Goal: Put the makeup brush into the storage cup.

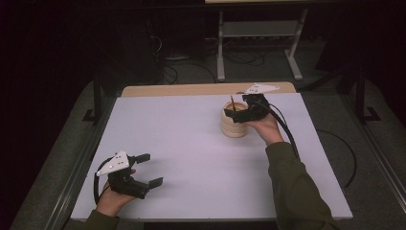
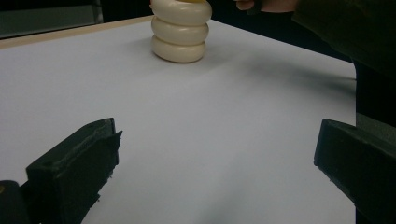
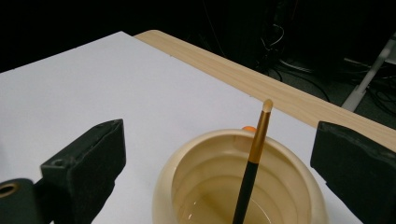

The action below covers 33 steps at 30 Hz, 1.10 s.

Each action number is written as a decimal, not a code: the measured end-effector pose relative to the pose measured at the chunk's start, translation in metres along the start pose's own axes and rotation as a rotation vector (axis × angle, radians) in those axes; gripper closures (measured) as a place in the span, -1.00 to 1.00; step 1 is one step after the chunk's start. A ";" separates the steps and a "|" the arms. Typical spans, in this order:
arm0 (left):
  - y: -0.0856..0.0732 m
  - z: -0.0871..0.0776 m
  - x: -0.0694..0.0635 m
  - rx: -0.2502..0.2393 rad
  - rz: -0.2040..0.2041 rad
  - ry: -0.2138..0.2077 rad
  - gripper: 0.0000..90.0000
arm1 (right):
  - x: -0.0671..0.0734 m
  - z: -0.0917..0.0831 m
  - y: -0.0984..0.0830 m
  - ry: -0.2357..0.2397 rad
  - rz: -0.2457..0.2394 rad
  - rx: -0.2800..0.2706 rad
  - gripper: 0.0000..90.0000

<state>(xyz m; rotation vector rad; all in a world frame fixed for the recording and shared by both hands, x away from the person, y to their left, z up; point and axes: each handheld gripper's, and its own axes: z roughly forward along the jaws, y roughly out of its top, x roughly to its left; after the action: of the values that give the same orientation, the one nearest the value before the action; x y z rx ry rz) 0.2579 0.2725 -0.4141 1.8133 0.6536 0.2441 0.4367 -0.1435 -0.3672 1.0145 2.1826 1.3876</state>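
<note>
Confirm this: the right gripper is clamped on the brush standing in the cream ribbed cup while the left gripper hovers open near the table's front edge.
Not clamped. In the right gripper view the right gripper stands open, jaws wide apart on either side of the brush in the cream ribbed cup. The left gripper is indeed open.

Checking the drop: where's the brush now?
The brush stands tilted inside the cream ribbed cup, far right on the table in the high view, under the open right hand-held gripper.

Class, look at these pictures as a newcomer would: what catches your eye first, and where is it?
A cream ribbed holder stands toward the far right of the white table, with a black-and-gold brush leaning inside it. The right claw hovers open over its rim, while the left claw rests open near the table's near left corner.
</note>
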 end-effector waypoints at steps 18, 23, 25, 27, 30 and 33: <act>0.000 -0.004 0.002 -0.007 -0.014 0.012 -1.00 | 0.006 -0.026 -0.008 0.004 -0.026 0.022 -0.97; -0.001 -0.004 0.002 -0.009 -0.018 0.011 -1.00 | 0.009 -0.033 -0.014 0.014 -0.028 0.019 -0.97; -0.001 -0.004 0.002 -0.009 -0.017 0.010 -1.00 | 0.010 -0.036 -0.017 0.014 -0.025 0.019 -0.97; -0.001 -0.004 0.002 -0.010 -0.017 0.010 -1.00 | 0.010 -0.039 -0.020 0.016 -0.022 0.019 -0.97; -0.001 -0.005 0.002 -0.009 -0.014 0.010 -1.00 | 0.011 -0.044 -0.024 0.017 -0.016 0.023 -0.97; -0.002 -0.005 0.003 -0.011 -0.014 0.013 -1.00 | 0.011 -0.050 -0.028 0.018 -0.025 0.013 -0.97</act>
<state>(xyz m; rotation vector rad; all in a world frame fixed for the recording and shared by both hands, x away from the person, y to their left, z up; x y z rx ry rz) 0.2571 0.2785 -0.4142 1.7969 0.6723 0.2496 0.3873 -0.1746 -0.3692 0.9796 2.2127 1.3782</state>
